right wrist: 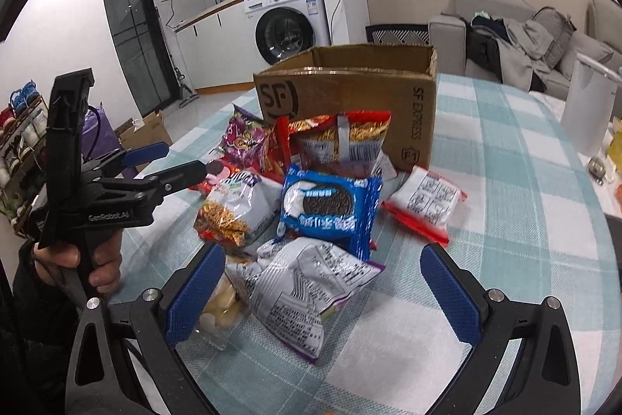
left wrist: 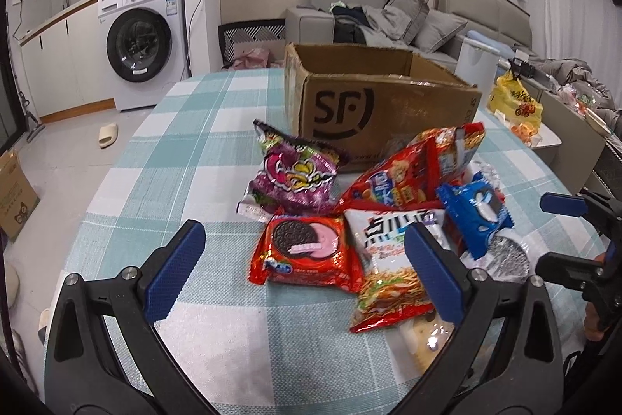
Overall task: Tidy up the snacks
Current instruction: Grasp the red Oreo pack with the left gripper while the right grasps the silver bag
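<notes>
Left wrist view looks over a round table (left wrist: 186, 127) covered in a teal and white checked cloth, with a pile of snack packets just past the left gripper (left wrist: 307, 271), whose blue-padded fingers (left wrist: 175, 271) stand spread wide and hold nothing. At about 12 o'clock from that gripper lies a red sandwich-cookie packet (left wrist: 307, 251); a purple snack bag (left wrist: 295, 177) leans behind it, and a white and red noodle-snack bag (left wrist: 388, 259) lies at 1 o'clock, partly behind the right-hand finger. A blue sandwich-cookie packet (left wrist: 476, 209) sits at 2 o'clock, with a large red cracker bag (left wrist: 404, 177) propped behind the pile, close against an open brown cardboard box (left wrist: 373, 104) printed with SF. At 3 o'clock, near the frame edge, the right gripper (left wrist: 563, 232) appears from the side, its fingers apart and empty. Right wrist view shows the same pile from the other side: a silver packet with purple trim (right wrist: 299, 294) lies between the wide-open fingers, the blue cookie packet behind it at 12 o'clock, and a small red-edged white packet (right wrist: 425, 203) at 1 o'clock, apart from the pile. At 9 o'clock a hand (right wrist: 89, 259) grips the left gripper's handle. A white front-loading washing machine (left wrist: 144, 41) stands at 11 o'clock beyond the table.
</notes>
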`<state>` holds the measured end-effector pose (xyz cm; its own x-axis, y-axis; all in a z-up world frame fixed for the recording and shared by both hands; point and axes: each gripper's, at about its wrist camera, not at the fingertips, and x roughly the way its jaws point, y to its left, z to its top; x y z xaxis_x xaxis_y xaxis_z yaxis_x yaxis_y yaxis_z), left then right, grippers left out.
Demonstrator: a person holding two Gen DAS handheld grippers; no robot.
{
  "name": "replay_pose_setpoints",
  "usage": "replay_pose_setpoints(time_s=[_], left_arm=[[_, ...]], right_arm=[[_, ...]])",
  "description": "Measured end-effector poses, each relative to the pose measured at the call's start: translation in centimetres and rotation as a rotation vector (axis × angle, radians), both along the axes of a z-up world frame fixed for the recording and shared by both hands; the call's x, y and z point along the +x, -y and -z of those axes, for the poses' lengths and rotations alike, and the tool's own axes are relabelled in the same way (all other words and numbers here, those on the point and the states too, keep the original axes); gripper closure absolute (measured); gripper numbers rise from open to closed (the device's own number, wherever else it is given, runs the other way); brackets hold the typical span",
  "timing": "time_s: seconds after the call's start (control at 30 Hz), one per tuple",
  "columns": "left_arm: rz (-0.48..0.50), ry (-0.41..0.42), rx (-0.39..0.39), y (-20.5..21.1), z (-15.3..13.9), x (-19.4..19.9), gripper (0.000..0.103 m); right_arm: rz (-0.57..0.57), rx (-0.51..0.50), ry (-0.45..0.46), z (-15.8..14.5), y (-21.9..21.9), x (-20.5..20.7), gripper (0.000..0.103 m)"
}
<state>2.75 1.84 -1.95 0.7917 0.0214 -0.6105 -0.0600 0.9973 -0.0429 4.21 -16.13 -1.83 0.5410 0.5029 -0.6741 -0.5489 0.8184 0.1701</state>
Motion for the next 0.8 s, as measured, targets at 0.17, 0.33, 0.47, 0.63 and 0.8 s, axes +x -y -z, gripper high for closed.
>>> replay_pose_setpoints(time_s=[0.17, 0.33, 0.47, 0.63, 0.8], left_arm=[[-0.019, -0.059, 0.000, -0.9, 1.0, 1.0, 0.001], [-0.020, -0.111, -0.024, -1.7, 2.3, 1.9, 0.001], [-0.058, -0.119, -0.015, -2.2, 2.5, 2.2, 0.002], [-0.026, -0.163, 0.020, -1.9, 2.9, 3.2, 0.002], [-0.013, -0.204, 0.004, -2.3, 3.7, 4.2, 0.002]], right_arm=[[-0.026, -0.009, -0.059, 1.1, -0.6, 0.2, 0.000], [-0.041, -0.017, -0.092, 1.9, -1.2, 0.4, 0.000], [-0.033, 0.016, -0.140, 2.8, -1.1, 1.4, 0.004], [-0.019, 0.010, -0.219, 3.0, -0.7, 2.6, 0.010], [-0.013, -0.010, -0.239, 2.7, -0.5, 2.8, 0.010]])
